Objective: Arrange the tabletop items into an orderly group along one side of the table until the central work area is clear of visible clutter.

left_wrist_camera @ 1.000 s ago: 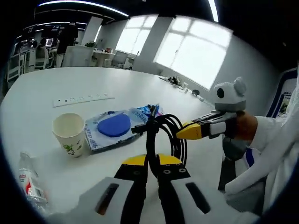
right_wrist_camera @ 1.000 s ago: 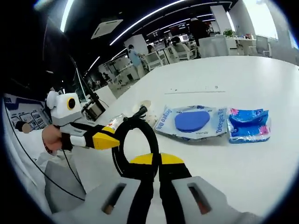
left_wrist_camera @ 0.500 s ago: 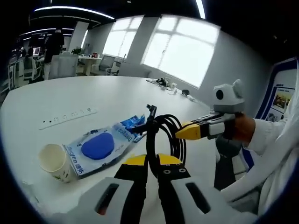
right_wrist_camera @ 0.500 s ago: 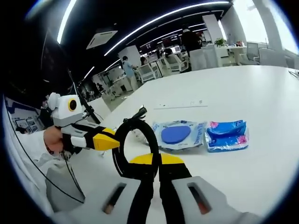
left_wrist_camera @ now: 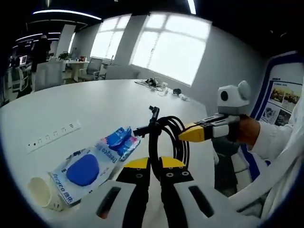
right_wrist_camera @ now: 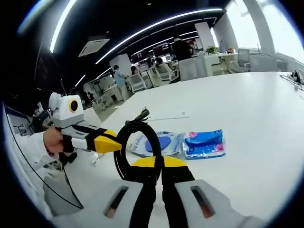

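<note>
Left gripper view: both grippers pinch black cable (left_wrist_camera: 164,137) above white table (left_wrist_camera: 95,102), seemingly office.

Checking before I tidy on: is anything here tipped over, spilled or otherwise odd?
The paper cup lies on its side on the table, next to the pouch; no spill shows. Both grippers, left and right, are shut on one coiled black cable, held up off the table.

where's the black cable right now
The coiled black cable is off the table, pinched between both grippers: the left gripper holds its lower loop and the right gripper grips it from the right, above the blue packets.
</note>
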`<act>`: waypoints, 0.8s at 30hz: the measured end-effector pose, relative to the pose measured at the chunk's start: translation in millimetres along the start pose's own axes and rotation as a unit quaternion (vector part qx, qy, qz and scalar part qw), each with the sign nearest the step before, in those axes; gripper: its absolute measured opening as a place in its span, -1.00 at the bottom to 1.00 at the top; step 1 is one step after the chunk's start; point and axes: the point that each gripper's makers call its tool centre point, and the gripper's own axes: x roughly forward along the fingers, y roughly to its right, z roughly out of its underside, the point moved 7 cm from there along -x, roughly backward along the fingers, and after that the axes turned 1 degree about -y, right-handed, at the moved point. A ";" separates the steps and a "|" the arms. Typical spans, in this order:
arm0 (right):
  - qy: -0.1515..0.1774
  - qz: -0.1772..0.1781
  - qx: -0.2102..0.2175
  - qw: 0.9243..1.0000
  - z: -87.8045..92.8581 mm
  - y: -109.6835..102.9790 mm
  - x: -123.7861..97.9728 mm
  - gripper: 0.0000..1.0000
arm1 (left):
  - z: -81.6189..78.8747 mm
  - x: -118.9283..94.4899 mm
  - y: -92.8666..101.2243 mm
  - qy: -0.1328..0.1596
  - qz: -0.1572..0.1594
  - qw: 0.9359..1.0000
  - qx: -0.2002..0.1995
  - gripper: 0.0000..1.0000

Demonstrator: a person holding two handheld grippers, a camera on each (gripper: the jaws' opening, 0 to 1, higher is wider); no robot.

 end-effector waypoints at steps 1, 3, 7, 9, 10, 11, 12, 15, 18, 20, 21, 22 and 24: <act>0.001 0.005 0.001 1.000 0.0 3.4 -2.2 -1.00 | -0.4 3.0 1.0 -0.002 0.002 1.000 0.001 -0.92; 0.000 0.013 0.002 1.000 0.7 8.6 -5.2 -1.00 | -0.5 9.2 2.6 -0.008 0.006 1.000 0.002 -0.92; -0.003 0.024 0.007 1.000 4.0 18.5 -9.8 -1.00 | 1.5 22.8 5.8 -0.020 0.018 1.000 0.001 -0.92; -0.004 0.030 0.009 0.999 6.0 23.1 -11.4 -1.00 | 3.9 30.0 6.2 -0.027 0.022 0.999 -0.003 -0.92; -0.006 0.033 0.009 0.999 7.1 25.0 -11.6 -1.00 | 4.8 33.0 6.2 -0.030 0.023 0.999 -0.004 -0.92; -0.008 0.035 0.009 0.999 8.3 27.0 -11.6 -1.00 | 5.9 35.7 6.3 -0.033 0.024 0.999 -0.005 -0.92; -0.012 0.039 0.009 0.999 10.3 29.8 -11.4 -1.00 | 7.8 39.6 6.3 -0.037 0.025 0.999 -0.008 -0.92; -0.019 0.047 0.008 0.999 13.8 36.0 -11.0 -1.00 | 12.8 49.7 4.9 -0.047 0.030 0.998 -0.016 -0.92; -0.021 0.049 0.017 0.998 18.7 44.5 -9.9 -1.00 | 17.1 57.6 2.3 -0.054 0.034 0.998 -0.027 -0.92; -0.027 0.052 0.023 0.998 24.3 49.6 -7.5 -1.00 | 20.4 61.8 0.9 -0.059 0.037 0.997 -0.036 -0.92; -0.031 0.053 0.025 0.998 26.9 51.5 -6.3 -1.00 | 22.5 64.5 -0.1 -0.063 0.038 0.997 -0.039 -0.92; -0.035 0.054 0.027 0.998 30.2 53.6 -4.8 -1.00 | 25.5 68.3 -1.6 -0.069 0.038 0.996 -0.043 -0.93; -0.039 0.055 0.031 0.997 35.3 57.7 -2.2 -1.00 | 30.3 73.9 -4.8 -0.075 0.038 0.995 -0.047 -0.93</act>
